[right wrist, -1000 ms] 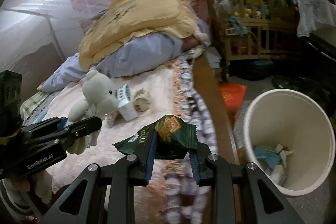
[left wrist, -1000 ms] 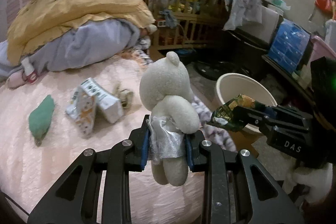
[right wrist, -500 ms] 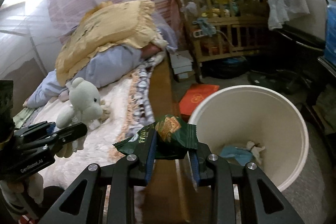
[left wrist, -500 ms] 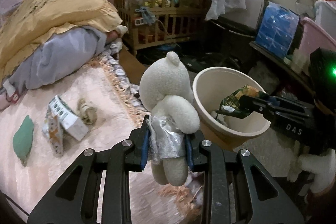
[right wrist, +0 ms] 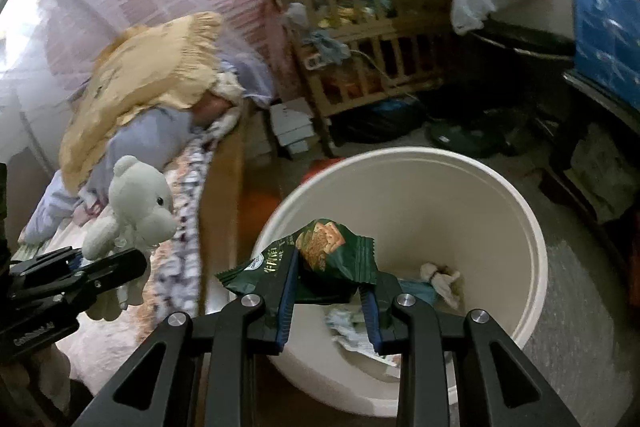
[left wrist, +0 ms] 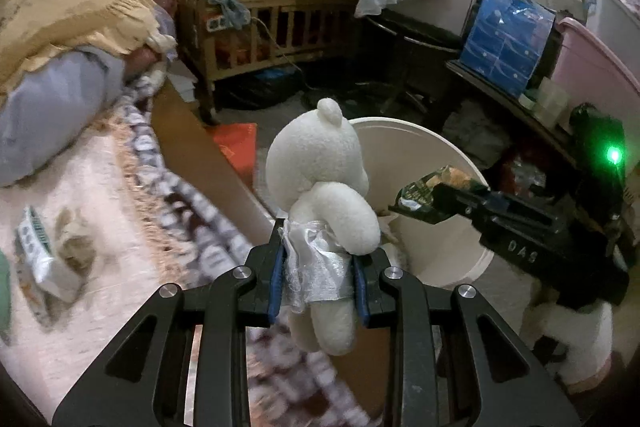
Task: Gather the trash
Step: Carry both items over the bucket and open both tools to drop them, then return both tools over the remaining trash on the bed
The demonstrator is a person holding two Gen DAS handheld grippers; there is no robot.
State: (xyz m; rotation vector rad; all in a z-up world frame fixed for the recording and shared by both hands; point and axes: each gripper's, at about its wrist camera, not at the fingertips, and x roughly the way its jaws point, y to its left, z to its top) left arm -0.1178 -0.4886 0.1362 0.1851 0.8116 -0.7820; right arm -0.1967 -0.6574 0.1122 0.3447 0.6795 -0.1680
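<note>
Here your right gripper point(right wrist: 327, 301) was clamped on the green snack wrapper point(right wrist: 320, 253) above the white bin point(right wrist: 516, 239); at nine o'clock, your left gripper point(left wrist: 317, 275) gripped the plush bear point(left wrist: 320, 183), seemingly beside the rim.

Crumpled dark-green snack wrapper point(right wrist: 320, 259), cracker picture on its face, pinched between blue-padded fingers point(right wrist: 285, 301) above the open mouth of a cream round trash bin point(right wrist: 520, 227). Inside the bin: crumpled paper scraps point(right wrist: 440, 277) and a blue scrap. Standing upright on the floor beside the bed point(left wrist: 100, 227).
</note>
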